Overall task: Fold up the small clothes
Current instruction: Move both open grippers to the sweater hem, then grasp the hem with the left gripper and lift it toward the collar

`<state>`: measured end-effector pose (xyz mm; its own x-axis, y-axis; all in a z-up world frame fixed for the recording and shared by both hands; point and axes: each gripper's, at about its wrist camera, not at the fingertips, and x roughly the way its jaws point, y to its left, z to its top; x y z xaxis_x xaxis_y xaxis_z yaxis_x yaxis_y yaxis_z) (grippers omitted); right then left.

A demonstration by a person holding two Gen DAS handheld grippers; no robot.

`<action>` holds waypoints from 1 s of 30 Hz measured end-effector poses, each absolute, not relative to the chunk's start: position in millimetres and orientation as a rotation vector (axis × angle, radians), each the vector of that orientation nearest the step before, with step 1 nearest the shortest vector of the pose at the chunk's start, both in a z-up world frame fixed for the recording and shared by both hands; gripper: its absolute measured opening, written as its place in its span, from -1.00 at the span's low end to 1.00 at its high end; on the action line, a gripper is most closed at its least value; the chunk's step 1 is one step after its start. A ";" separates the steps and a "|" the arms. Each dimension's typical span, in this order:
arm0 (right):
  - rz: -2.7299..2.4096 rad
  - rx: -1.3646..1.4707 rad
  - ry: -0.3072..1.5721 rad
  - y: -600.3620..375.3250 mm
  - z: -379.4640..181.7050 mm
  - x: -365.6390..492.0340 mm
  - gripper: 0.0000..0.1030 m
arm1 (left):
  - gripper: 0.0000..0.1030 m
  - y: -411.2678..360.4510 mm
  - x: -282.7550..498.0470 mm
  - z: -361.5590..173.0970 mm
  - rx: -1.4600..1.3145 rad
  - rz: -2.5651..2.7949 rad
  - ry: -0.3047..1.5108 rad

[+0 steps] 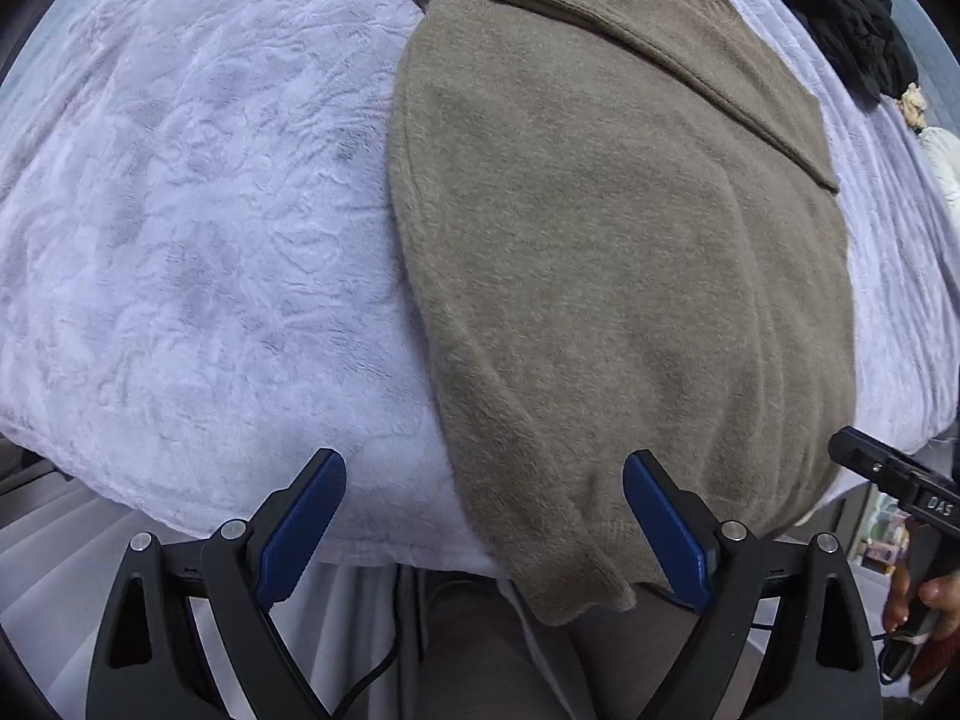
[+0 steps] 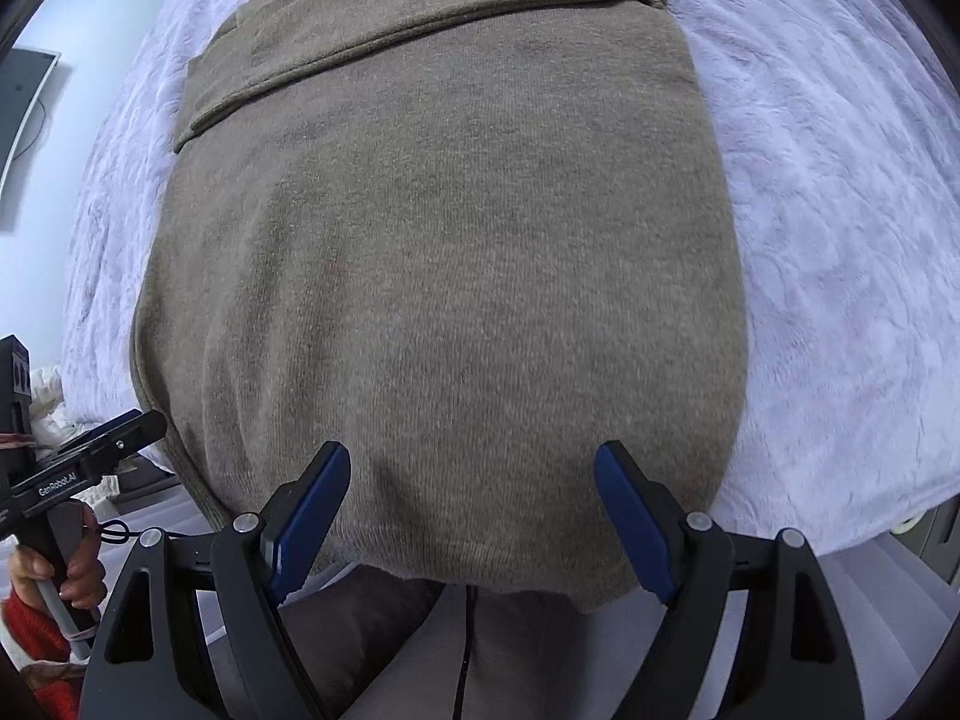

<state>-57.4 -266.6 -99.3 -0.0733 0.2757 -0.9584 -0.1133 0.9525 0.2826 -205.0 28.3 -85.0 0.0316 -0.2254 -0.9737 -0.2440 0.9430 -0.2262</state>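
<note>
A taupe knit sweater (image 1: 600, 252) lies flat on a white plush bedspread (image 1: 192, 228), with a sleeve folded across its far part. Its near hem hangs a little over the bed's front edge. My left gripper (image 1: 485, 468) is open above the hem's left corner, one blue pad over the bedspread and the other over the knit. In the right wrist view the sweater (image 2: 444, 276) fills the middle. My right gripper (image 2: 473, 459) is open over the hem, nothing pinched between its pads. The right gripper (image 1: 900, 480) also shows at the left wrist view's right edge.
Dark clothing (image 1: 840, 6) lies heaped at the bed's far right corner. The bedspread (image 2: 840, 240) runs wide on both sides of the sweater. The left gripper (image 2: 78, 468) and a hand with a red sleeve (image 2: 36, 630) show at the right wrist view's left edge.
</note>
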 end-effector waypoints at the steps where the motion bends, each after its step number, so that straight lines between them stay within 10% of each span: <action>1: 0.314 0.135 1.605 -269.9 -98.2 -59.2 0.67 | 0.83 27.8 -206.9 -85.8 -0.386 -0.002 1.549; 24: 0.504 0.649 1.652 -346.3 -161.1 -101.6 0.67 | 0.53 7.7 -210.2 -84.9 -0.285 -0.232 1.497; 26: 0.481 0.685 1.630 -347.9 -163.1 -105.7 0.64 | 0.19 6.7 -212.6 -82.7 -0.270 -0.243 1.498; 28: 0.474 0.723 1.606 -347.6 -161.9 -108.5 0.26 | -0.19 2.3 -212.0 -84.7 -0.236 -0.244 1.507; 30: 0.468 0.748 1.605 -350.1 -162.7 -110.4 -0.77 | -0.43 8.7 -213.1 -85.9 -0.239 -0.259 1.514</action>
